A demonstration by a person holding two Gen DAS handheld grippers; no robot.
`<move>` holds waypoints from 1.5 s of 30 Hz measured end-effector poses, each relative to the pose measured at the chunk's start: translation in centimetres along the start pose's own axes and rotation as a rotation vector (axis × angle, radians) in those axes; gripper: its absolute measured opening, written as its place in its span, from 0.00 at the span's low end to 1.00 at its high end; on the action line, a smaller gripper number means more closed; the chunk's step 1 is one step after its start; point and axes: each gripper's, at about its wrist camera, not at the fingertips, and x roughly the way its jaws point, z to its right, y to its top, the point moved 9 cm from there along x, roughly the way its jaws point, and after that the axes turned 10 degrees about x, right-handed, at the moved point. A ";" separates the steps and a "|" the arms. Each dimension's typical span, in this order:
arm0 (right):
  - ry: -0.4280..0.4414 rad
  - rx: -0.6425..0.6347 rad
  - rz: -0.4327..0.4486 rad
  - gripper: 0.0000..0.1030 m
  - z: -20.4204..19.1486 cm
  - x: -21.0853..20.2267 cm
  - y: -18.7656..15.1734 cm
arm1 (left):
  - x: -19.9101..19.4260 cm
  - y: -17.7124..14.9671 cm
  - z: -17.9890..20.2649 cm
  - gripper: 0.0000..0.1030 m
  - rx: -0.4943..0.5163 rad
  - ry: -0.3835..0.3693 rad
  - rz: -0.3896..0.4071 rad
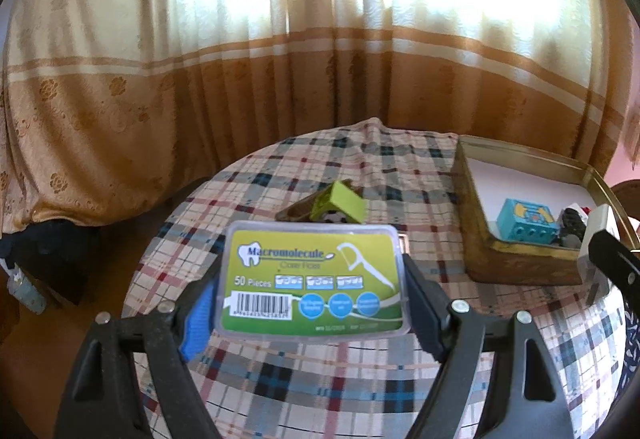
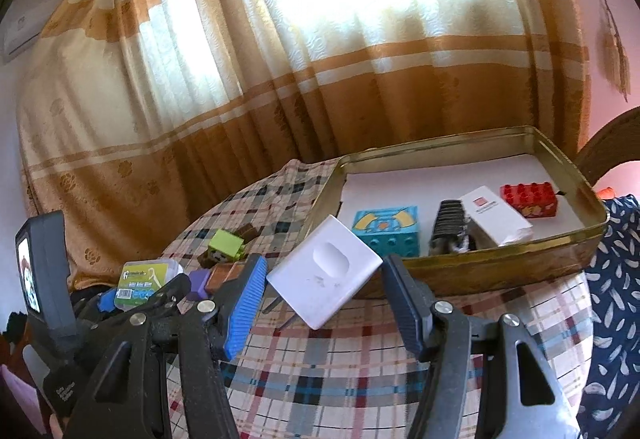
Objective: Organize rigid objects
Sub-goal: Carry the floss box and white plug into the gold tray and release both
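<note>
While the left gripper (image 1: 312, 303) is clamping the floss box (image 1: 314, 281) between its two fingers, the box is hanging label-up above the plaid table (image 1: 340, 371), clear of the cloth. The right gripper (image 2: 324, 299) is holding a white case (image 2: 324, 271) tilted on one corner above the table, just in front of the tin; the blue left pad (image 2: 244, 303) is touching the case's edge, while a narrow gap seems to be showing at the dark right finger (image 2: 404, 307), so I cannot tell how firmly it is gripping.

The gold tin (image 2: 480, 271) is sitting on the right side of the table, lined with white paper. Inside it, along the near wall, a teal block (image 2: 386, 233) is standing at the left, a black ridged piece (image 2: 448, 227) is lying beside it, a white carton (image 2: 496, 217) is leaning just beside that, and a red brick (image 2: 530, 199) is resting farther back at the right. The rest of the tin's floor is showing bare paper.

Out on the cloth, a green block figure (image 2: 226, 249) is lying with a brown piece (image 2: 248, 233) touching it, and a purple block (image 2: 198, 283) and brown bar (image 2: 226, 273) are lying near the left gripper. An orange curtain (image 1: 200, 79) is hanging behind the table.
</note>
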 end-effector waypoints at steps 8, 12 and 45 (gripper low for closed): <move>-0.033 0.016 0.047 0.60 1.7 -1.3 1.7 | -1.0 1.6 1.5 0.79 0.025 -0.016 0.028; -0.050 0.029 0.067 0.60 3.0 -1.8 2.6 | -1.3 2.2 2.5 0.79 0.036 -0.031 0.040; -0.197 0.108 0.161 0.60 13.3 -2.0 10.0 | 0.5 8.8 15.9 0.79 0.187 -0.167 0.086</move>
